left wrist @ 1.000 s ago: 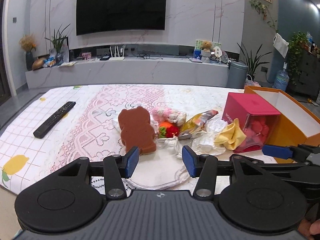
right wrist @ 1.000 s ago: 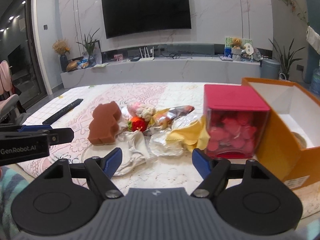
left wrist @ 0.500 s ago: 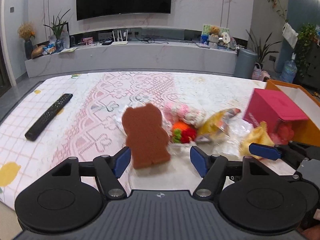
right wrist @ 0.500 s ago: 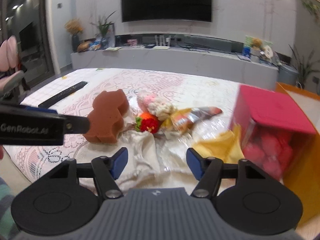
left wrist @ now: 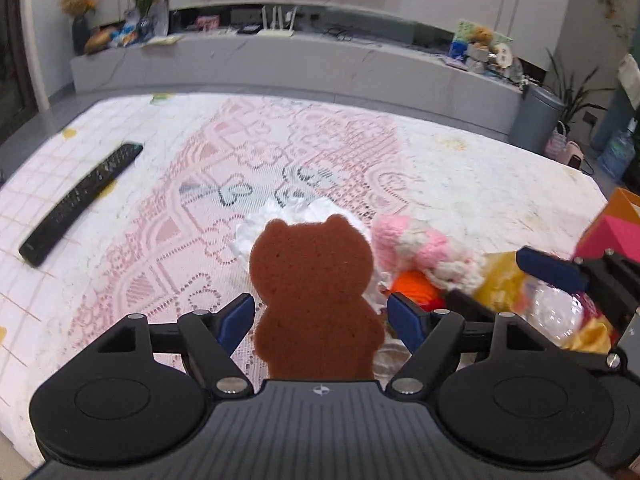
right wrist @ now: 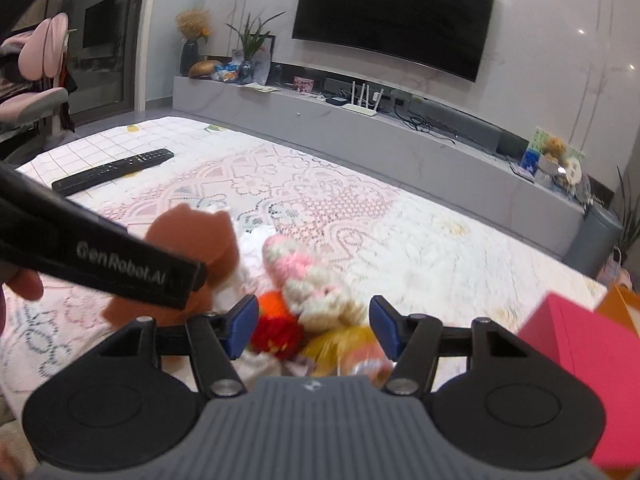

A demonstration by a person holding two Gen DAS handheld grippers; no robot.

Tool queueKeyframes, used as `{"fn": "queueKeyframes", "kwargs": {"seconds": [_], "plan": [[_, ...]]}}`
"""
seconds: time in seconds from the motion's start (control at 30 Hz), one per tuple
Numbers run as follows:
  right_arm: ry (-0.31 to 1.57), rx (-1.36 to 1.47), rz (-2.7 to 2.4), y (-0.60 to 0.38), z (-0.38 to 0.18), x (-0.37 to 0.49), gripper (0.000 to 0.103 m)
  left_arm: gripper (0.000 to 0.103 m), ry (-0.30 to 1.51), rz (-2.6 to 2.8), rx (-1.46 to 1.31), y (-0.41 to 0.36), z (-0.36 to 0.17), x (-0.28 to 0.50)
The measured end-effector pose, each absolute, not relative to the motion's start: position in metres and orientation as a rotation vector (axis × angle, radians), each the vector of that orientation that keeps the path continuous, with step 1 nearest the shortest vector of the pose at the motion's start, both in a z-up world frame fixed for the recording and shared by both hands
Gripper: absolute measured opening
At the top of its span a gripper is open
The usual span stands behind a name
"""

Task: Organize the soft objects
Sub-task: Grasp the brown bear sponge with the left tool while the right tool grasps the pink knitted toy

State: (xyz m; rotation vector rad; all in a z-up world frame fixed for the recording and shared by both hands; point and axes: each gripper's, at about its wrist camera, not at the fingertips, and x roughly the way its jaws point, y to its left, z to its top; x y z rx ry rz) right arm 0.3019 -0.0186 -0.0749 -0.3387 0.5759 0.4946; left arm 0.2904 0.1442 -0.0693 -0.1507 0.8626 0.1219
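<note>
A brown bear-shaped sponge (left wrist: pixel 312 280) lies on white crumpled wrapping on the lace tablecloth. It sits between the jaws of my left gripper (left wrist: pixel 320 320), which are opening; the blue pads stand just off its sides. To its right lie a pink-and-white knitted toy (left wrist: pixel 416 248) and an orange-red knitted piece (left wrist: pixel 414 286). My right gripper (right wrist: pixel 313 326) is open above that orange-red piece (right wrist: pixel 276 324) and the knitted toy (right wrist: pixel 308 272), with a blurred yellow wrapper (right wrist: pixel 344 340) below. The left gripper's finger (right wrist: pixel 120 264) crosses in front of the sponge (right wrist: pixel 200 240).
A black remote (left wrist: pixel 80 208) lies at the table's left. A pink box (right wrist: pixel 592 352) and an orange box (left wrist: pixel 624 204) stand at the right edge. A TV cabinet runs behind the table (left wrist: pixel 480 184). A hand (right wrist: pixel 20 284) shows at the left.
Both grippers moved forward and down toward the pile. The left jaws widened and the bear sponge came between them. The right jaws narrowed a little and now hang over the knitted toys.
</note>
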Motion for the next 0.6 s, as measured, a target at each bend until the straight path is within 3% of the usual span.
{"fn": "queueKeyframes", "kwargs": {"seconds": [0.17, 0.33, 0.53, 0.6], "plan": [[0.575, -0.350, 0.529, -0.008, -0.085, 0.327, 0.061, 0.088, 0.853, 0.142, -0.192, 0.149, -0.078, 0.297], [0.588, -0.333, 0.550, -0.002, -0.097, 0.339, 0.060, 0.074, 0.852, 0.122, -0.245, 0.156, -0.084, 0.296], [0.625, -0.280, 0.556, -0.008, -0.103, 0.348, 0.038, 0.067, 0.794, 0.121, -0.219, 0.153, -0.075, 0.282], [0.632, -0.264, 0.556, -0.010, -0.104, 0.348, 0.038, 0.066, 0.751, 0.131, -0.231, 0.157, -0.066, 0.271]]}}
